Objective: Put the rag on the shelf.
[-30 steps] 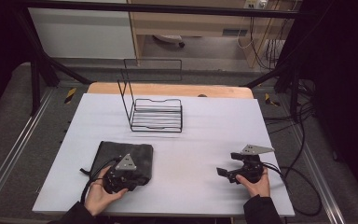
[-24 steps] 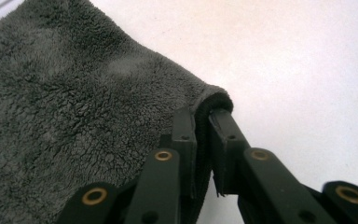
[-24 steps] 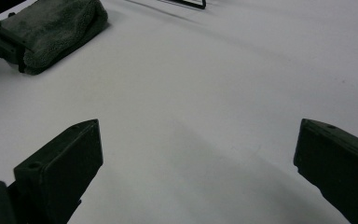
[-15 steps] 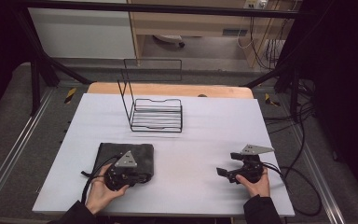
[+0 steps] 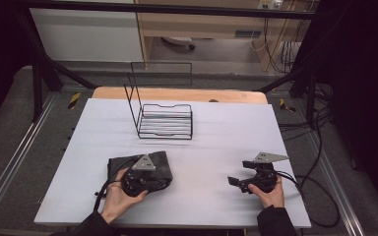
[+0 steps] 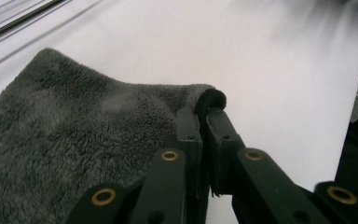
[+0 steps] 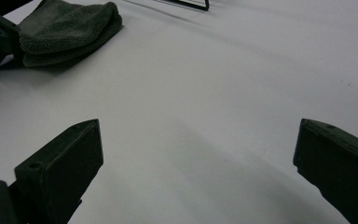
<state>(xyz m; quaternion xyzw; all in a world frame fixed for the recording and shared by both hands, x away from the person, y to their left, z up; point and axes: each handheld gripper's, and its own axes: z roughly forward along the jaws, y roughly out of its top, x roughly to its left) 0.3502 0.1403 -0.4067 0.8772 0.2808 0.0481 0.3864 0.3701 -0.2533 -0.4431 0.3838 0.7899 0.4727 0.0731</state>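
Grey towel edge sits pinched in the left claw, lower left of the white surface; the right claw gapes wide, empty.

Room around my table dim, its white top evenly lit from above. Soft shadows under my tools. Close views blurred at far edges.

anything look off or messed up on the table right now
Nothing stands out. The dark grey towel lies folded on the white table, one corner pinched in the left tongs. The wire rack stands upright behind it. No spills or damage.
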